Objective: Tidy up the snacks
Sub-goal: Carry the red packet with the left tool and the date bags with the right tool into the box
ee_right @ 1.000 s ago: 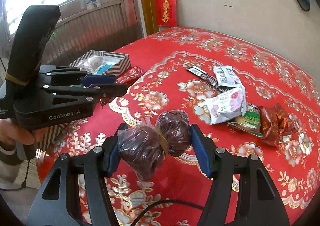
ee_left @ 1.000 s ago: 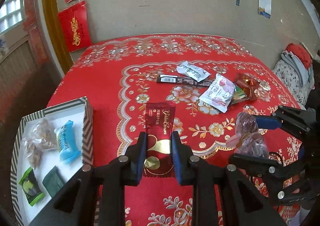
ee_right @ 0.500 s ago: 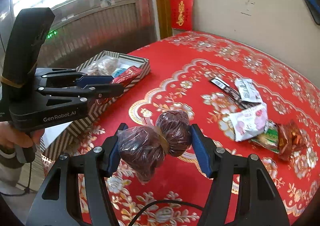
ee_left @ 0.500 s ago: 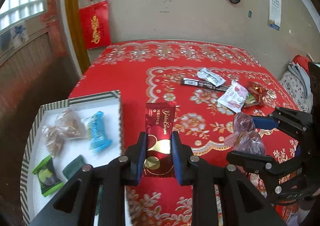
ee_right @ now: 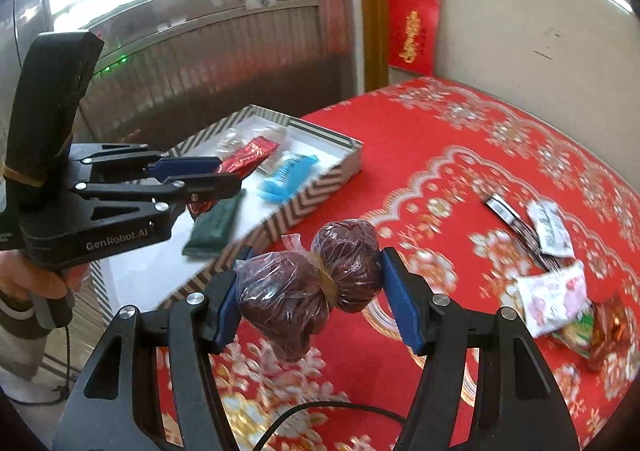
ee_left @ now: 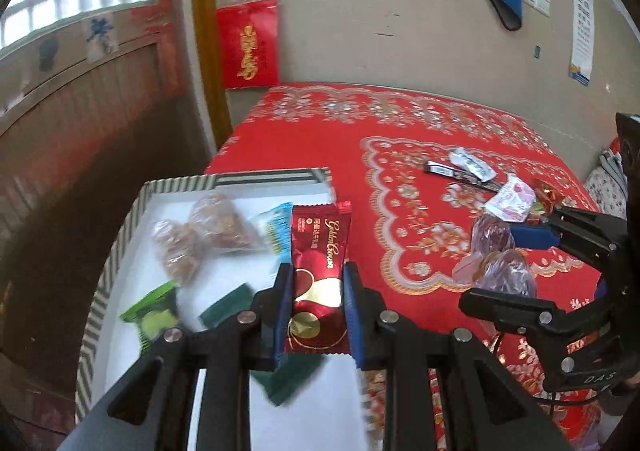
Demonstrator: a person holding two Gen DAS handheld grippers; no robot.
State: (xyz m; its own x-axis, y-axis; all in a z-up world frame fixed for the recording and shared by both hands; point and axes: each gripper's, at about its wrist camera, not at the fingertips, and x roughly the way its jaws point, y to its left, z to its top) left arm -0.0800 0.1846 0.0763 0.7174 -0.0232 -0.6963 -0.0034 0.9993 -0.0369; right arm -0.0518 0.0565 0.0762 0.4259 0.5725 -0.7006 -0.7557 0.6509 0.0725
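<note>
My left gripper is shut on a dark red Golden Crown candy wrapper, held above the right part of the striped box. In the right wrist view the same left gripper hangs over that box with the red wrapper in its jaws. My right gripper is shut on a clear bag of dark red dates, above the red tablecloth just right of the box. The date bag also shows at the right of the left wrist view.
Inside the box lie clear bags of brown snacks, a blue packet, a green packet and a dark green packet. Several loose packets lie on the cloth at the far right. A wall and red hangings stand behind.
Both grippers have moved left across the table with their loads. The red wrapper has gone from over the cloth to over the striped box, and the date bag has come close to the box's right side.
</note>
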